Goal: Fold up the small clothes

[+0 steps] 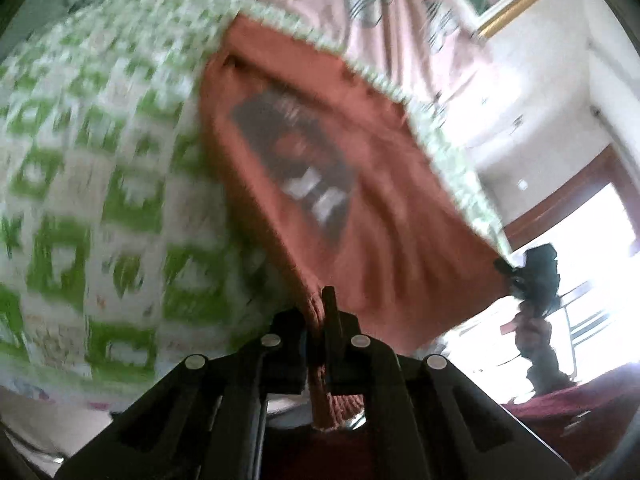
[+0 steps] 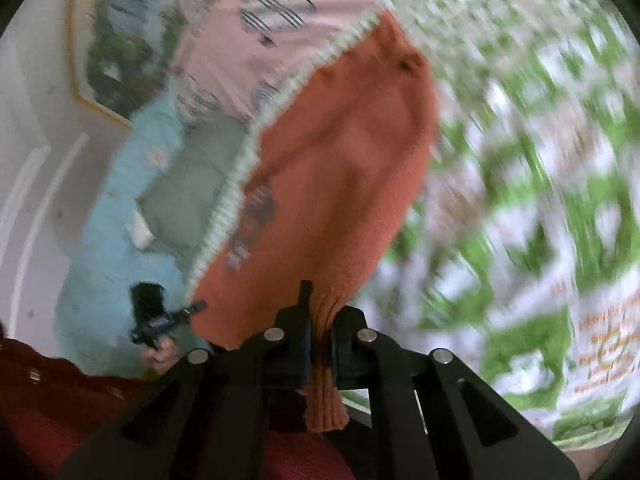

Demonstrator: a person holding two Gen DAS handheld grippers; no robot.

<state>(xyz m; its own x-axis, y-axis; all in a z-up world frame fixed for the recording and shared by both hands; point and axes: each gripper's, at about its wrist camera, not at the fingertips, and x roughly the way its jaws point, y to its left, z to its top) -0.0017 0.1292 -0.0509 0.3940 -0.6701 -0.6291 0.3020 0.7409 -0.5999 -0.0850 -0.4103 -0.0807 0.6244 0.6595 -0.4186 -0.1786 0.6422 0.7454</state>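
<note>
Garment (image 1: 360, 216), orange, clenched by left gripper (image 1: 320, 320) and right gripper (image 2: 318, 320); we can't read its blurred print.

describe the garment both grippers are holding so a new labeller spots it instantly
Start at the green-and-white patterned bedspread. Stretched above it, between the left gripper and right gripper, is the orange knit top. It alone is solid orange with a dark printed patch.
</note>
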